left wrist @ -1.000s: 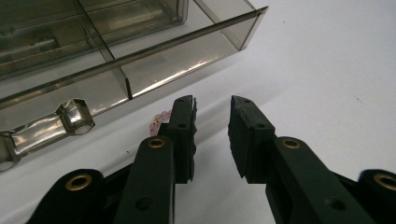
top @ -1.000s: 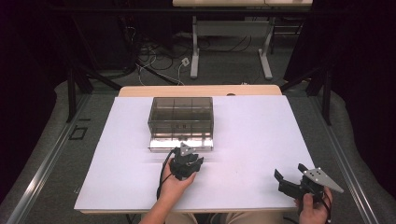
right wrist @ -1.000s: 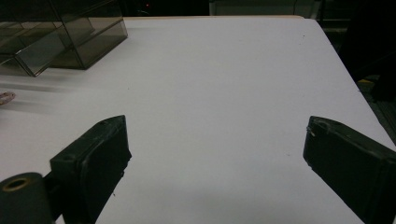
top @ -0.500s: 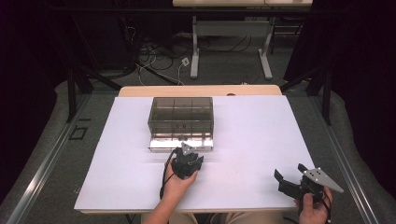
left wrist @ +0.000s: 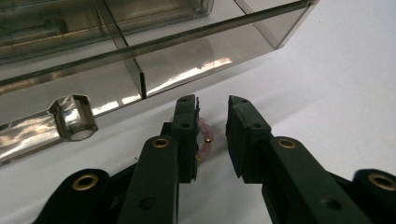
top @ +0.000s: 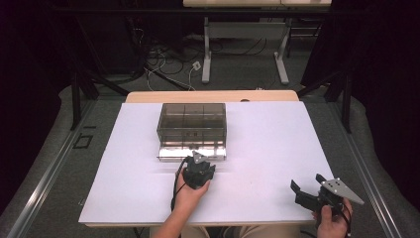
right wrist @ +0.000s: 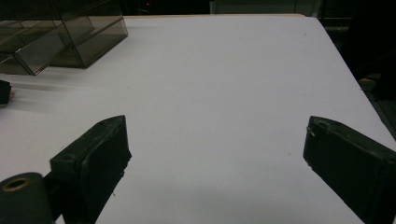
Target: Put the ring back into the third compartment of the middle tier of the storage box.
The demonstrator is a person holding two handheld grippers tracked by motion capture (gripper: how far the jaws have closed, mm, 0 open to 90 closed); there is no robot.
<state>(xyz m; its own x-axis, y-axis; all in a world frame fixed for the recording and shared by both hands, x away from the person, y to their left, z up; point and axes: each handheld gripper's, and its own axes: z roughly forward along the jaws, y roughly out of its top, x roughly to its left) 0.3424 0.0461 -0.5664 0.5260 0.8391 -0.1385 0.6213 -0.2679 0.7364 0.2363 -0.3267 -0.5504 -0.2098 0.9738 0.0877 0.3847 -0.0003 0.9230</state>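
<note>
One bead bracelet (left wrist: pixel 204 137) is straddled by the left gripper (left wrist: pixel 212 105), its jaws narrowed but not yet pressed on it, on the white surface (top: pixel 277 144) at six o'clock of the smoky plastic box (top: pixel 192 124). The beads could be pinched off-centre and rolled away, since they sit against one jaw. Compared with a second earlier, little has shifted. The right gripper (right wrist: pixel 215 144) is held wide open, empty.

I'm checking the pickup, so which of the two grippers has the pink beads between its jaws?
The left gripper, by the smoky plastic box: pink beads lie between its narrowed jaws. The right gripper stands wide open over bare table.
</note>
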